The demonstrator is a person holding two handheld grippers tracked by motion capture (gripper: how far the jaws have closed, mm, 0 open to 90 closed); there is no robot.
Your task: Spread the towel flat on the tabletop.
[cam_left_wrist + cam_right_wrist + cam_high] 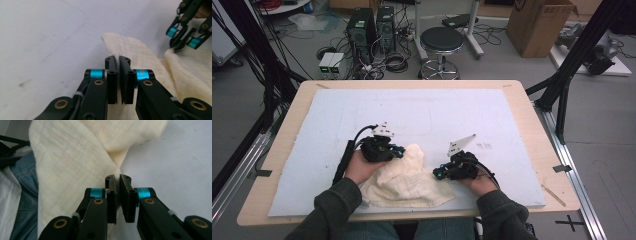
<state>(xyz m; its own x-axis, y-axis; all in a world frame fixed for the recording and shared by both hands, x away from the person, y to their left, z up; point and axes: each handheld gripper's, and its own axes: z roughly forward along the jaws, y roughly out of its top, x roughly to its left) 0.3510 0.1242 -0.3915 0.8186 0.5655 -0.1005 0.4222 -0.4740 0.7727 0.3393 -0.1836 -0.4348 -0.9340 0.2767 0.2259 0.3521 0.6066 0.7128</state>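
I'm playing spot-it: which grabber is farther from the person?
The left gripper, at the cream cloth's far edge; the right gripper sits closer to the person, by the cloth's right side.

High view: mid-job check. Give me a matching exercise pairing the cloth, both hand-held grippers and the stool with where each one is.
Things:
1. cream cloth
2. left hand-held gripper
3. right hand-held gripper
4. black stool

Places:
A. at the cloth's right edge
B. on the floor beyond the table
C. lying on the white sheet, near the person's side
D. at the cloth's far left corner

Pairs: 1-C, 2-D, 3-A, 4-B
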